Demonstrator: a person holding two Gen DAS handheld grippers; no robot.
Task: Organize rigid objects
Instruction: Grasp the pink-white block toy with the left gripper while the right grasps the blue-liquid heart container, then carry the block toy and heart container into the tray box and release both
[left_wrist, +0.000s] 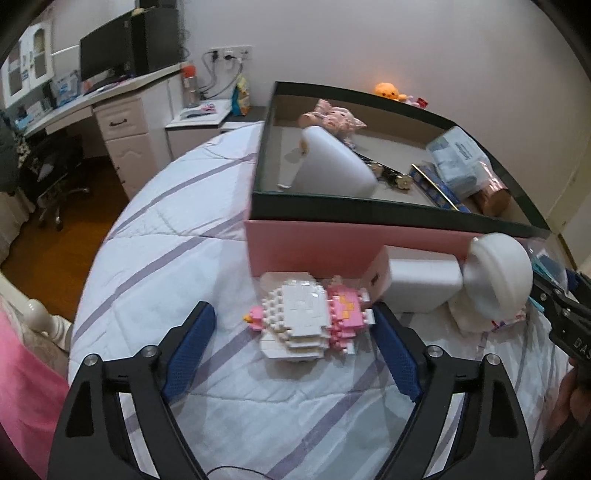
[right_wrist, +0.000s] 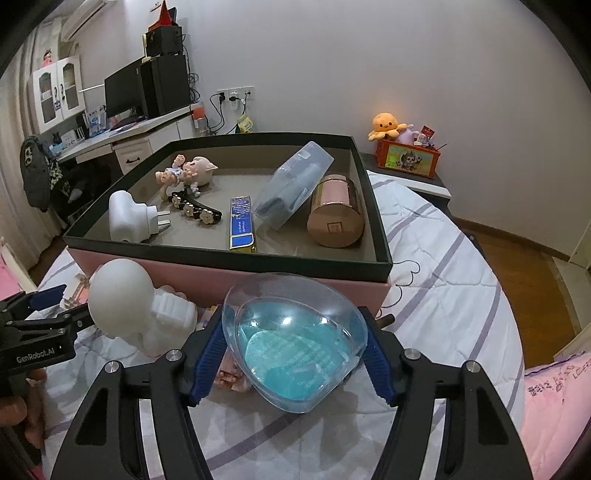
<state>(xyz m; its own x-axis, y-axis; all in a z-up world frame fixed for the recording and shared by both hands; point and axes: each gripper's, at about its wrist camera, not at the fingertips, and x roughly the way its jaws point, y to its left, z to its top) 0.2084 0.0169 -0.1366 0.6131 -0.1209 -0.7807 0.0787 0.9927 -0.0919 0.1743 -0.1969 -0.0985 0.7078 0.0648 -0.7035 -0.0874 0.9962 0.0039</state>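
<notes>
Between the blue pads of my right tool (right_wrist: 295, 354) sits a clear egg-shaped case (right_wrist: 295, 343) with a teal insert, and both pads press its sides, so that tool is clenched on it, just in front of the pink box (right_wrist: 236, 284). On the striped bedspread (left_wrist: 177, 229), my left tool (left_wrist: 295, 332) straddles a white and pink brick figure (left_wrist: 310, 317) lying on its side. Its right pad touches the pink end, but the left pad stands clear of the figure, so I read that tool as released. Just beside the figure, against the box's pink wall, lies a white round-headed figurine (right_wrist: 129, 306) (its head close to the left tool's tip in the right view). Inside the box's dark-rimmed tray (right_wrist: 229, 254) I see a white plug adapter (right_wrist: 129, 218), a piglet doll (right_wrist: 192, 171), a flowered hair clip (right_wrist: 195, 210), a blue and gold pack (right_wrist: 242, 225), a clear plastic case (right_wrist: 293, 184) leaning on a copper tin (right_wrist: 336, 214).
</notes>
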